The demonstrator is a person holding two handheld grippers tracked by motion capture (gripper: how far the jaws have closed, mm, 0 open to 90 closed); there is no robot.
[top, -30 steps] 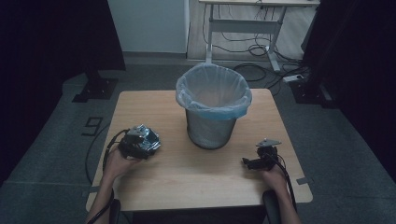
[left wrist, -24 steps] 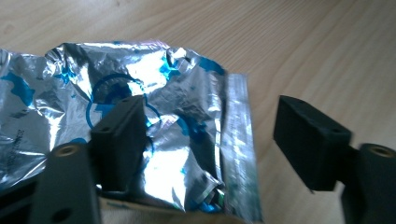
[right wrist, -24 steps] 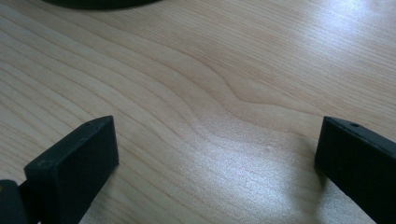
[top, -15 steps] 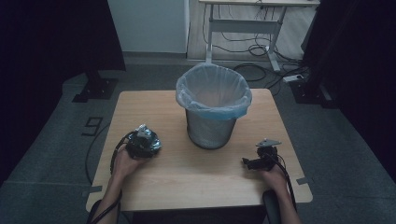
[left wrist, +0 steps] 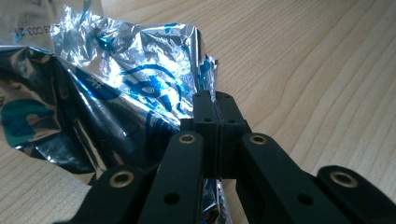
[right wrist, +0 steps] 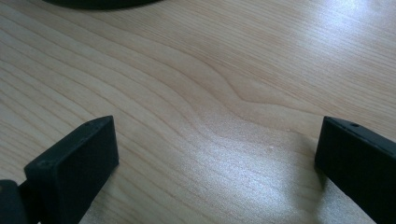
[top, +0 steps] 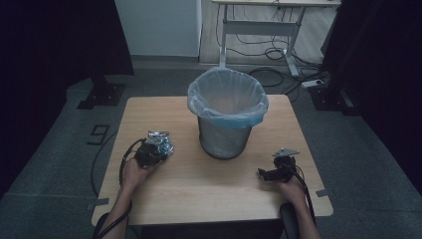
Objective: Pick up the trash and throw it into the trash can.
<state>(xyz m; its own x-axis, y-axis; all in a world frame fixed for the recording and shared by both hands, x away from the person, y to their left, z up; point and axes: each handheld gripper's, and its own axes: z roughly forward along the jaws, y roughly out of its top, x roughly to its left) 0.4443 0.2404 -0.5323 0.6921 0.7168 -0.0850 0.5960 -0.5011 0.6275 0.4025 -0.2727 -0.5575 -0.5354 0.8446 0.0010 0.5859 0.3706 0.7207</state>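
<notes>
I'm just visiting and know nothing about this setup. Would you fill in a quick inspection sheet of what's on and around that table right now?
Surface: light wooden table, bare wood between the things.
Job's things: mesh wastebasket with a pale plastic liner, standing upright at the middle rear; crumpled silver and blue foil wrapper at the left.
Clutter: nothing seen.
Grippers: left gripper has its jaws closed on an edge of the foil wrapper; right gripper rests low over bare wood, jaws wide apart, holding nothing.
Cables: one trails from each gripper toward the person; more lie on the floor beyond the table.
Surroundings: dark curtains at both sides, grey floor, a desk frame behind.
</notes>
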